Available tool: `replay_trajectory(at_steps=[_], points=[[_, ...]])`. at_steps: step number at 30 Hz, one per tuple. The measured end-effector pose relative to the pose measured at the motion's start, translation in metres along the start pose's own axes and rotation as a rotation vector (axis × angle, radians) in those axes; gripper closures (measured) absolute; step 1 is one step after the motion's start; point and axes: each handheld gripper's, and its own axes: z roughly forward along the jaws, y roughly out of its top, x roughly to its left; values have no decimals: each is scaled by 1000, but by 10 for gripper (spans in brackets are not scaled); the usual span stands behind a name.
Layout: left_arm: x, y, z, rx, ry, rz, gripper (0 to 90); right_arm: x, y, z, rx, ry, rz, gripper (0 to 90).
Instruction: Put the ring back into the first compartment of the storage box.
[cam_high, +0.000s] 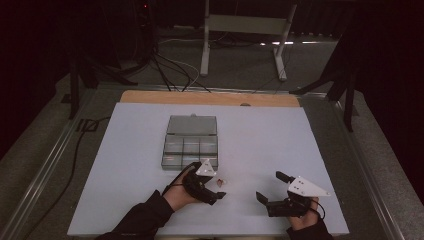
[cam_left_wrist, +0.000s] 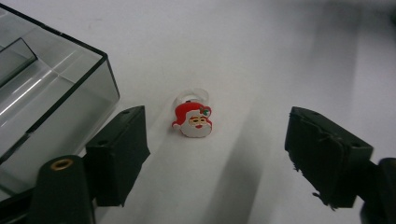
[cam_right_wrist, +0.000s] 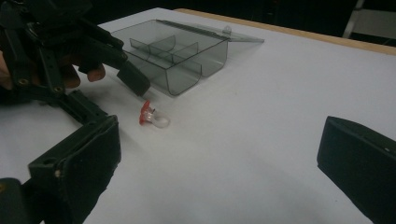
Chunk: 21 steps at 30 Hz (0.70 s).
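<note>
I can read no writing on anything here. The clear compartment box (cam_high: 191, 145) lies mid-desk with its lid folded back flat toward the far edge; the compartments I can see into look empty. The Santa ring (cam_left_wrist: 193, 120) lies on the desk (cam_high: 270, 135) just off the box's near right corner, between the spread jaws of my left gripper (cam_left_wrist: 215, 154), which touch nothing. My right gripper (cam_high: 274, 186) sits by the near edge, jaws wide apart around nothing.

Santa ring (cam_left_wrist: 194, 120) lying on white table (cam_left_wrist: 261, 56), between parted jaws, untouched, clear box (cam_left_wrist: 51, 88) beside
</note>
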Motion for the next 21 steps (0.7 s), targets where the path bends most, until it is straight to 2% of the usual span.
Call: replay_trajectory(at_steps=[9, 12, 21], points=[[-2, 3, 7, 31, 38, 27, 359, 0, 0, 0, 0, 3, 0, 0], [-1, 4, 9, 32, 58, 25, 396, 0, 0, 0, 0, 3, 4, 0], [-3, 7, 15, 40, 100, 52, 529, 0, 0, 0, -1, 4, 5, 0]])
